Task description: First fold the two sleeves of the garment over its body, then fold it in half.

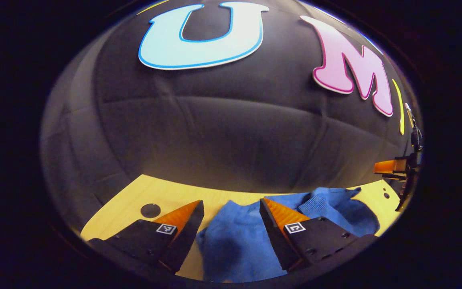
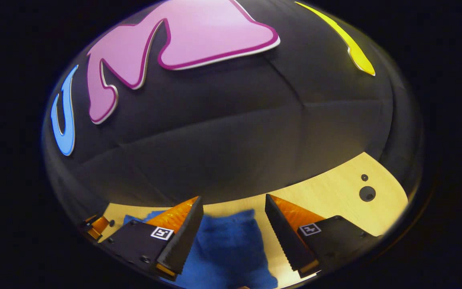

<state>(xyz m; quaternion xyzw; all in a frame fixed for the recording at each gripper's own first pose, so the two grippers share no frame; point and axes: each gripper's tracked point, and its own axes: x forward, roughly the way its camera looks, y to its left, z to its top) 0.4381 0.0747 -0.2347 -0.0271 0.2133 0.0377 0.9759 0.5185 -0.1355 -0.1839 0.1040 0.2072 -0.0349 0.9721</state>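
A blue garment (image 1: 239, 237) lies crumpled on the pale wooden table (image 1: 134, 200), reaching right to a ribbed cuff (image 1: 319, 202). My left gripper (image 1: 231, 206) hovers open above it, the cloth showing between its two fingers. At the far right edge of the left gripper view the right gripper (image 1: 391, 168) pokes in. In the right gripper view the blue garment (image 2: 227, 245) lies between and beyond the fingers, and my right gripper (image 2: 234, 202) stands open over it with nothing pinched. The left gripper (image 2: 96, 226) peeks in at the lower left of that view.
The table (image 2: 335, 188) ends at the black cloth wall just behind the garment. Small round dark holes dot the tabletop (image 1: 150, 210) (image 2: 367, 193). Bare wood lies to the left of the garment in the left gripper view and to the right in the right gripper view.
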